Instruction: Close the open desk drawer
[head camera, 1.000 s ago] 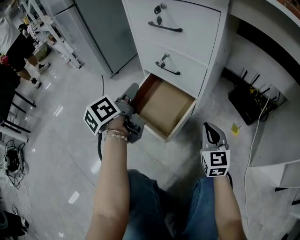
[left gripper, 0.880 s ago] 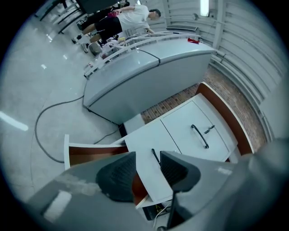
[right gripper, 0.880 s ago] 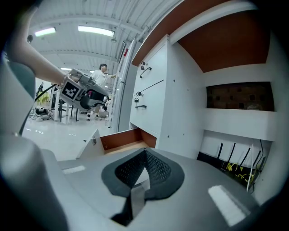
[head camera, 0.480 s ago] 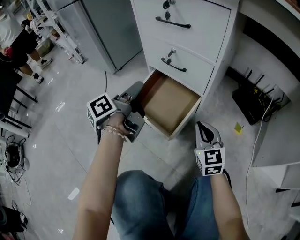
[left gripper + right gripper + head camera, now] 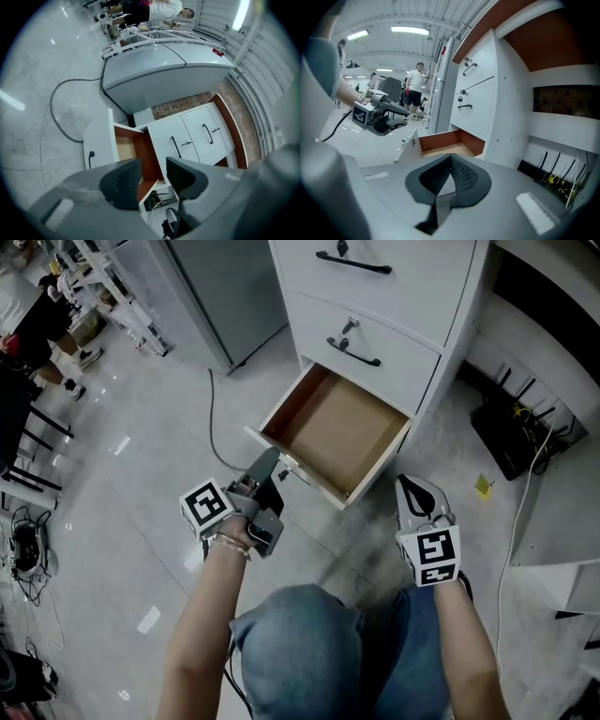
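Observation:
The bottom drawer point(image 5: 333, 432) of the white cabinet point(image 5: 394, 296) stands pulled out, its brown inside bare. My left gripper point(image 5: 271, 465) is low over the floor, just in front of the left part of the white drawer front point(image 5: 302, 472) and pointing at it. In the left gripper view my left gripper point(image 5: 153, 177) is open with nothing between its pads. The drawer front point(image 5: 101, 140) with its small black handle point(image 5: 90, 159) lies a little beyond. My right gripper point(image 5: 412, 486) hangs right of the drawer's corner. In the right gripper view, my right gripper point(image 5: 450, 171) is shut and empty.
The two upper drawers point(image 5: 375, 334) are closed and have black handles. A black box with cables point(image 5: 511, 442) lies on the floor at the right, under the desk. A grey cabinet point(image 5: 197, 287) and a floor cable point(image 5: 214, 427) are at the left. The person's knees point(image 5: 300, 643) are below.
My left gripper has dropped from beside the drawer's left side to a spot in front of the drawer front. The right gripper has hardly moved. The drawer is as far out as before.

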`<state>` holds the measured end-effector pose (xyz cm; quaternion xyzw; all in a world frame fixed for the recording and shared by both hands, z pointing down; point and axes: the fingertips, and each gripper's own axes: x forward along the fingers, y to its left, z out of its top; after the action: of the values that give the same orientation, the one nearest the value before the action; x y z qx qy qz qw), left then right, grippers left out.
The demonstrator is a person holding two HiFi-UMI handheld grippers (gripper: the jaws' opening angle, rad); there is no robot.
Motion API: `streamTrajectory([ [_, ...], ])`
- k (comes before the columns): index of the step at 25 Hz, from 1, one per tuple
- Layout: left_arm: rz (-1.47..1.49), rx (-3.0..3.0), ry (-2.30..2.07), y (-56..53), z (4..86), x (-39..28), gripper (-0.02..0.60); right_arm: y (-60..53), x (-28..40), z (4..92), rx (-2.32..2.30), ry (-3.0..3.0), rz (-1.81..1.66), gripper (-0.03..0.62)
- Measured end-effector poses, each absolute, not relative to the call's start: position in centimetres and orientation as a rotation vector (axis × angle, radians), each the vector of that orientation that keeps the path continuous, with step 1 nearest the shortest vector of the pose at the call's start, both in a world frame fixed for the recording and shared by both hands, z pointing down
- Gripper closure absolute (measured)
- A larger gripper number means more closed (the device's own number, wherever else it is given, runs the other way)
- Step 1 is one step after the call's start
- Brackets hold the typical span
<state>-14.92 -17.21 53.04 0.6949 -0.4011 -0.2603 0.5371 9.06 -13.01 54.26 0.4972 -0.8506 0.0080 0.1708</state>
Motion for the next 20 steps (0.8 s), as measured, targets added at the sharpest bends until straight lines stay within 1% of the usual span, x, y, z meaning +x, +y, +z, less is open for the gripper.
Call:
streamTrajectory([
  [5, -0.584, 1.609, -0.960, -15.2, 56.7, -14.2, 0.410, -12.6, 8.6, 53.4, 1.423, -2.430, -0.043, 0.595],
  [12, -0.580, 1.526, -0.998, -13.9, 61.2, -14.0, 0.410, -15.4, 10.8, 55.0, 1.632, -2.340, 0.177, 0.595],
  [17, -0.540, 1.477, -1.054, -14.1, 64.7, -13.9, 0.410, -16.4, 11.0, 56.1, 1.661, -2.283, 0.193, 0.595],
  [20, -0.569, 1.438, -1.060, -14.9, 66.7, -13.6, 0.410, -16.0, 10.8, 55.9, 1.651, -2.297, 0.199, 0.595],
])
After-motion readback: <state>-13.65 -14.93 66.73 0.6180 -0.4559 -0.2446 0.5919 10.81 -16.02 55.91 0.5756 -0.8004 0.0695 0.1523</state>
